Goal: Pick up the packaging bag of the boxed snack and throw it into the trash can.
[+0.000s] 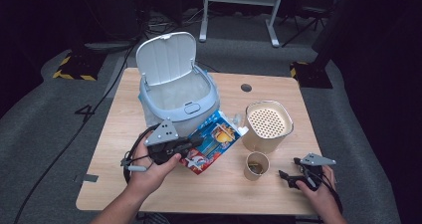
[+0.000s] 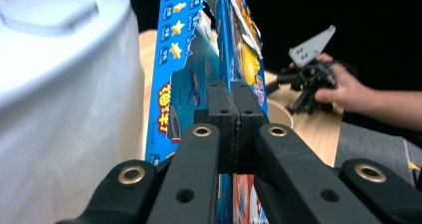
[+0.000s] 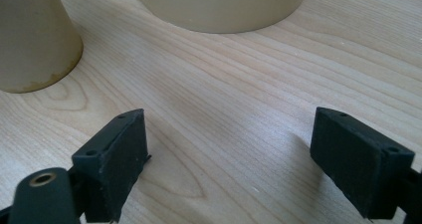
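Observation:
A torn blue snack packet with cartoon print hangs above the wooden table, just in front of the bin. My left gripper is shut on its lower edge. In the left gripper view the two black pads press together with the packet pinched between them and standing upright. My right gripper rests low at the table's front right, near the paper cup. Its jaws stand wide apart in the right gripper view, with bare wood between them.
A white and pale-blue bin with its lid up stands at the table's back middle; its wall is close on the packet's left. A beige canister with a perforated top and a small paper cup stand right of centre.

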`<state>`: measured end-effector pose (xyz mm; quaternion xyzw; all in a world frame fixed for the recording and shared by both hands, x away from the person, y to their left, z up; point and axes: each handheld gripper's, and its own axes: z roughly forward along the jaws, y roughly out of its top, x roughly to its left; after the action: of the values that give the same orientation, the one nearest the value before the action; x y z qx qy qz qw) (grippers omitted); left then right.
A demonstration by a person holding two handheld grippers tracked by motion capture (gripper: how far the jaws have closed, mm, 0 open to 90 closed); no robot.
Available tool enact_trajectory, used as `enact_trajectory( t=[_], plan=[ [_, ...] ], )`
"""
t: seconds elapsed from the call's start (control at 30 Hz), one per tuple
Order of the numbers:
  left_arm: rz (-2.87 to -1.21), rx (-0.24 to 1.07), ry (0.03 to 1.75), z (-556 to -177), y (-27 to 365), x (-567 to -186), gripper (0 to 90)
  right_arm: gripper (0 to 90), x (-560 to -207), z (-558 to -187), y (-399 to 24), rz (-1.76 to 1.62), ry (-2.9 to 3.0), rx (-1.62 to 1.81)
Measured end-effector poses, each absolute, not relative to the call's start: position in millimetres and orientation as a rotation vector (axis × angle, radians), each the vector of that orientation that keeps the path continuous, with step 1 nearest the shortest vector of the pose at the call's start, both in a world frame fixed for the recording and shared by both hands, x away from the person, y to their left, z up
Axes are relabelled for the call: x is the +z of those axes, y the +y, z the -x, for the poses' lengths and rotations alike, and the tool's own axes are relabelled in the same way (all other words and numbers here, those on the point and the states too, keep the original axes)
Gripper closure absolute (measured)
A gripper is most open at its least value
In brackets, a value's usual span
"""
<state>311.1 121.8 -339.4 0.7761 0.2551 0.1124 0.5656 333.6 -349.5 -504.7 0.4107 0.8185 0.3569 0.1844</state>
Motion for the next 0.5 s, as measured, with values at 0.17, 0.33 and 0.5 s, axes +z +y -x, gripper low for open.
enact_trajectory(
  t=[0.17, 0.33, 0.5],
  plan=[
    [-1.779, 0.297, 0.577, -312.5, 122.7, -320.1, 89.3, 15.1, -504.7, -333.6, -349.5, -1.158, 2.307, 1.006],
    [-1.733, 0.335, 0.563, -313.4, 124.2, -304.5, 89.4, 15.1, -504.7, -333.6, -349.5, -1.158, 2.307, 1.006],
    [-1.695, 0.361, 0.556, -316.3, 126.3, -291.5, 89.4, 15.1, -504.7, -333.6, -349.5, -1.158, 2.307, 1.006]
  ],
)
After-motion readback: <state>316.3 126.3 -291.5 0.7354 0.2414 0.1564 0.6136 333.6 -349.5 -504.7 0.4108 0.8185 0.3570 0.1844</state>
